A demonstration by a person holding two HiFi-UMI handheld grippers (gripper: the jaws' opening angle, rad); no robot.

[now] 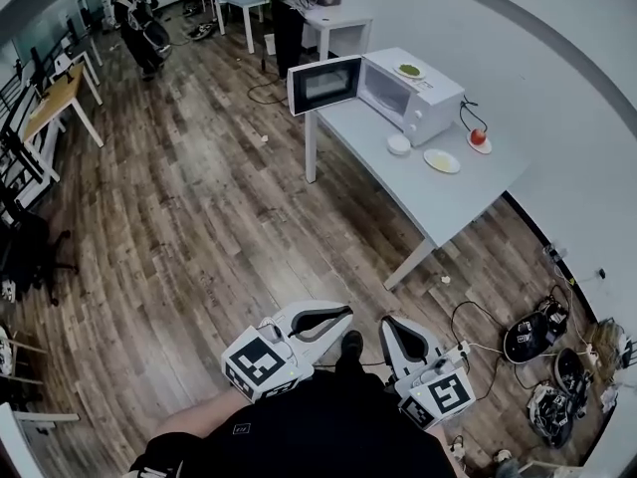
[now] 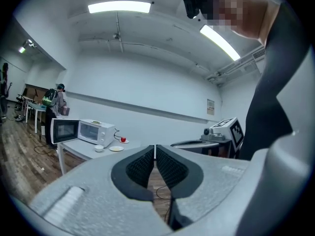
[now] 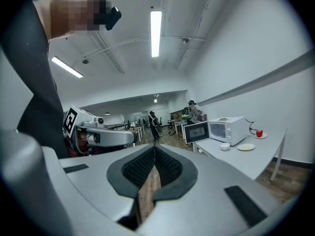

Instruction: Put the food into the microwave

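Observation:
The white microwave (image 1: 413,93) stands on a grey table (image 1: 458,202) with its door (image 1: 324,84) swung open to the left. In front of it sit a small white bowl (image 1: 398,144), a plate of yellow food (image 1: 441,160) and a red item on a saucer (image 1: 478,137). A plate with green food (image 1: 409,70) lies on top of the oven. My left gripper (image 1: 341,314) and right gripper (image 1: 387,324) are held close to the body, far from the table, both shut and empty. From the left gripper (image 2: 155,147) the microwave (image 2: 96,130) shows far left; from the right gripper (image 3: 155,148) the microwave (image 3: 231,129) shows at right.
Wooden floor lies between me and the table. Cables and black gear (image 1: 532,337) lie on the floor by the right wall. Desks and chairs (image 1: 50,98) line the left side. People stand at far tables (image 1: 289,8).

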